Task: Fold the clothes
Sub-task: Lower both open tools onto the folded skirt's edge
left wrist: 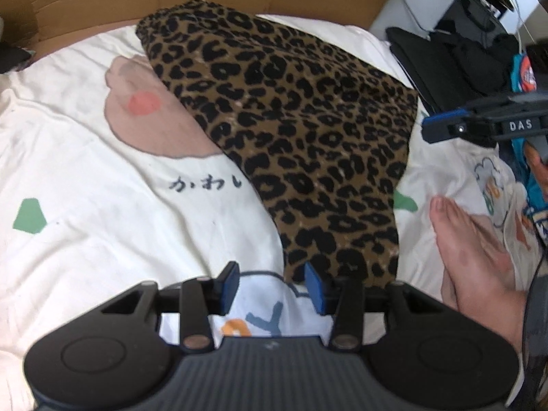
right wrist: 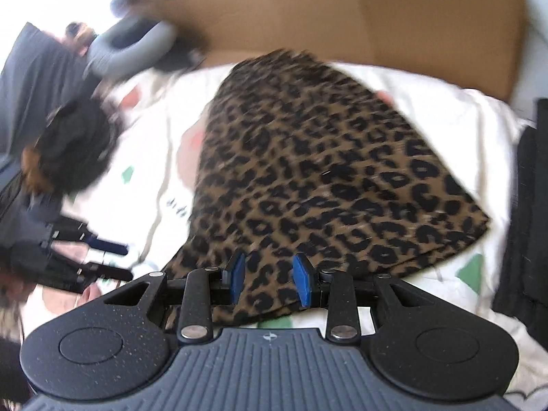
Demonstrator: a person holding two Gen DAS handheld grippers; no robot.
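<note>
Leopard-print garment (left wrist: 291,130) laid folded on white printed bedding (left wrist: 85,171), left gripper (left wrist: 270,286) jaws held apart with nothing clamped, right gripper (right wrist: 270,282) jaws held apart above garment edge.

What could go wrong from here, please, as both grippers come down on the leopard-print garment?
1. The left gripper straddles the edge of the leopard-print garment, so it might pinch the white bedcover too.
2. A bare foot lies close beside that edge and could be bumped.
3. The right gripper sits open above the cloth; the blurred view suggests fast motion, risking a misplaced grasp.
</note>
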